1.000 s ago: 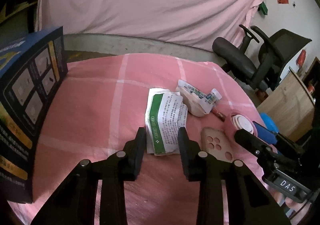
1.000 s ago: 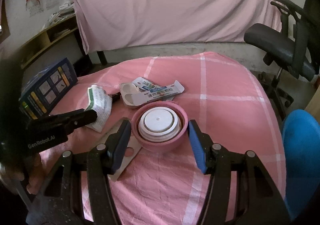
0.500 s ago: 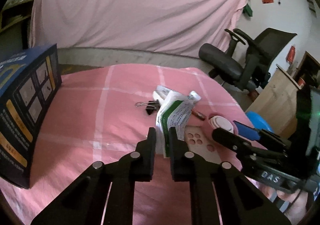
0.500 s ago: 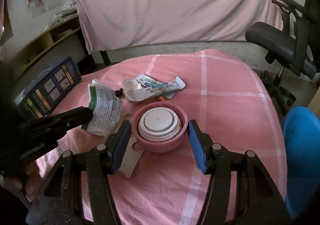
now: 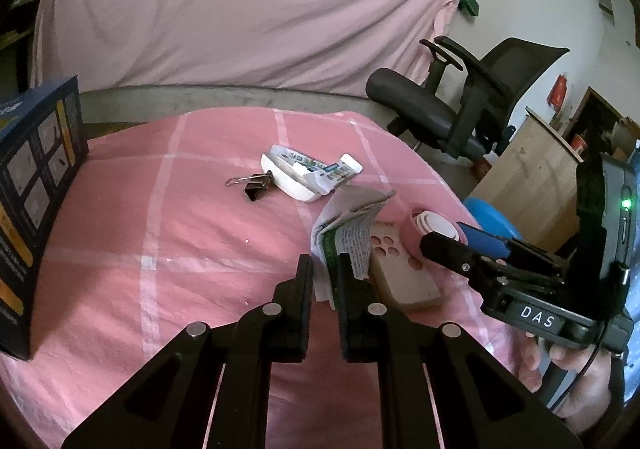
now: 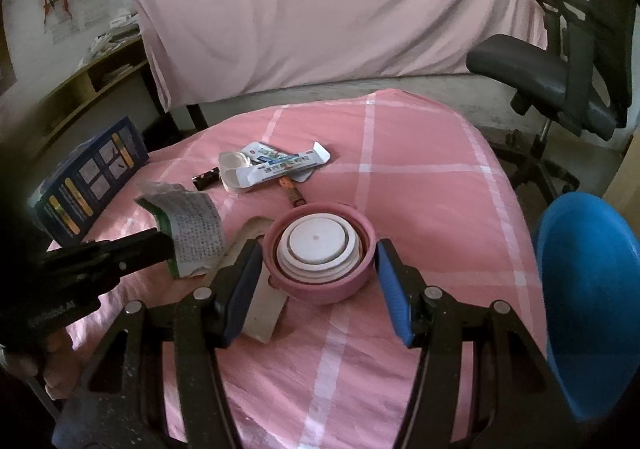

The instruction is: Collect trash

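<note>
Since a second ago the left gripper [image 5: 323,269] has closed its jaws on the folded paper packet [image 5: 348,237], lifting it off the pink tablecloth [image 5: 160,233] and uncovering a binder clip [image 5: 256,185]. Thin, crumpled paper like that is light and floppy (it droops above the pinch), so a grip low on the folded edge suits it. Meanwhile the right gripper [image 6: 316,277] stands open, straddling the pink bowl [image 6: 320,285], pads apart from its rim.
</note>
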The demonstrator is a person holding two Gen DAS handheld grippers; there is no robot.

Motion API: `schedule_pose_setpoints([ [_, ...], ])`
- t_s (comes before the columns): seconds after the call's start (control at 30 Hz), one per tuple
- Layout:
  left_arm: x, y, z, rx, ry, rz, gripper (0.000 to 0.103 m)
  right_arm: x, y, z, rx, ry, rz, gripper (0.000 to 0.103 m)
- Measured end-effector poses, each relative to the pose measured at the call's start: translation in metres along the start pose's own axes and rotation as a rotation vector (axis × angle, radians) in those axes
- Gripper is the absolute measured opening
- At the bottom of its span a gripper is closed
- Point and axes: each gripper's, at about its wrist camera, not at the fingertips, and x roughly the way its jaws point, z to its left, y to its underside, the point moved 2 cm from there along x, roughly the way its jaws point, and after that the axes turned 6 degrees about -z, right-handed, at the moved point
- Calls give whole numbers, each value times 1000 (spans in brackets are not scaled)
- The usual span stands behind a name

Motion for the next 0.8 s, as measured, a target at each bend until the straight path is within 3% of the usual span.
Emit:
schedule_pose_setpoints([
  [0.2,-7,3,-4,25,-15,-33,5,-4,1,0,-3,-11,-10,80],
  [0.23,-8,3,-6,30,-27,-46,0,-5,0,1,-8,-11,-16,80],
  [0.4,-6,7,-8,46,-30,-68,0,-8,1,4,-22,-14,-27,80],
  [0.67,11,2,18,-97,-27,12,0,-10,0,-3,21,-14,-38,81],
  [0.8,24,-8,19,-135,-21,21,16,-10,-2,-5,23,14,-45,81],
])
